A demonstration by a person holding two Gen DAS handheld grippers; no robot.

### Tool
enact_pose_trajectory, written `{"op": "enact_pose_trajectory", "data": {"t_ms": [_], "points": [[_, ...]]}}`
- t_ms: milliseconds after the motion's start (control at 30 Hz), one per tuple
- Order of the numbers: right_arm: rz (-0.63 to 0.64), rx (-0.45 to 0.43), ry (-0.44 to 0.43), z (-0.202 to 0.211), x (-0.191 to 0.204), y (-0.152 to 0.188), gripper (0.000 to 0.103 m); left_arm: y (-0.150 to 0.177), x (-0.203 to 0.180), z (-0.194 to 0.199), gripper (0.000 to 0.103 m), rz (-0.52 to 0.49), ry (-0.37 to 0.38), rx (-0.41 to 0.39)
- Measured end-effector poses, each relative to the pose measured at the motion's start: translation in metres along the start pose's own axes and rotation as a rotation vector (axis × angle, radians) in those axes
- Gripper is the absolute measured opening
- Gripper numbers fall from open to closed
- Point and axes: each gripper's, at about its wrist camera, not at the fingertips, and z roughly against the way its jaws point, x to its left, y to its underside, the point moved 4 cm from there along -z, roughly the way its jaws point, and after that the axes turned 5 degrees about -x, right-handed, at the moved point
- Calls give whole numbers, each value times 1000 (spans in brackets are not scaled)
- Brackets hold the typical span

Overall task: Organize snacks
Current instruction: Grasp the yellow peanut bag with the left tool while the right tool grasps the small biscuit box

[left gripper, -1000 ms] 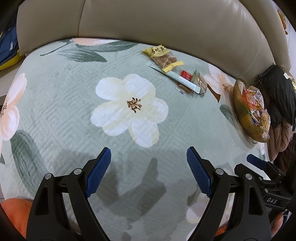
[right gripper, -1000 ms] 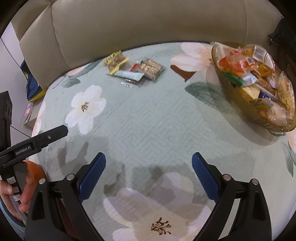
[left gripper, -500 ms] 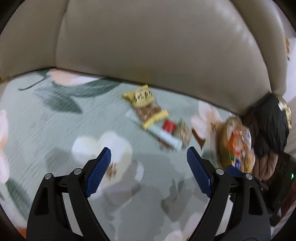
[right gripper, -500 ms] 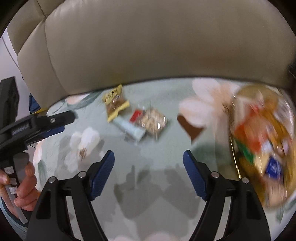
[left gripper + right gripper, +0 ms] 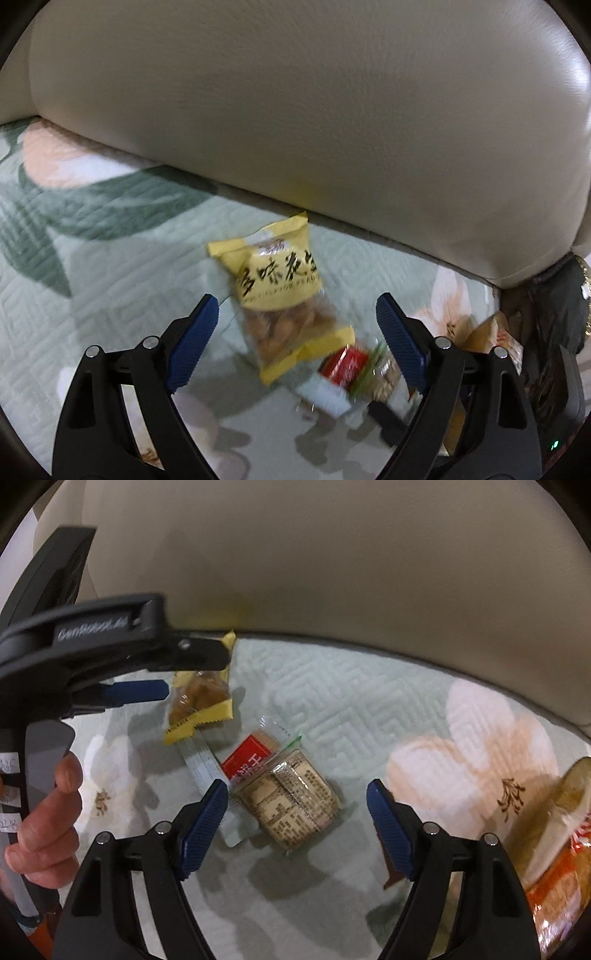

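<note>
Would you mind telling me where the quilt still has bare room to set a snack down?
Bare quilt lies left of the yellow peanut packet, toward the green leaf print, and between the clear-wrapped biscuit pack and the amber snack bowl. The loose packets crowd together, overlapping.

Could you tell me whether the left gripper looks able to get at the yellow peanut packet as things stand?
Probably yes. The left gripper is open, and the yellow peanut packet lies flat on the quilt right ahead between its fingers. Nothing covers the packet; only its lower end overlaps the red-labelled snack, so that one might shift.
</note>
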Motion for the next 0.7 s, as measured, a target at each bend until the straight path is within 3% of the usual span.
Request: {"op": "enact_pose_trajectory", "data": {"t_ms": [133,167,267,400,533,700], "points": [[-19,7,-28,-8,-4,1,76,2,-6,-15,84,9,-22,11],[-37,6,-42,-8,-6,1,74,3,-9,-17,79,-8,-43,5],[-71,16,-107,-6,-6,1,52,7,-16,-21,65,-73,-120,4],[-69,26,-79,0,-4,10,48,11,-22,-18,44,-137,-130,-2],[-111,23,-55,10,-6,16,46,17,-28,-7,41,-180,-104,1],[-213,2,-74,50,-11,32,45,26,-33,45,41,-262,-37,-42]]}}
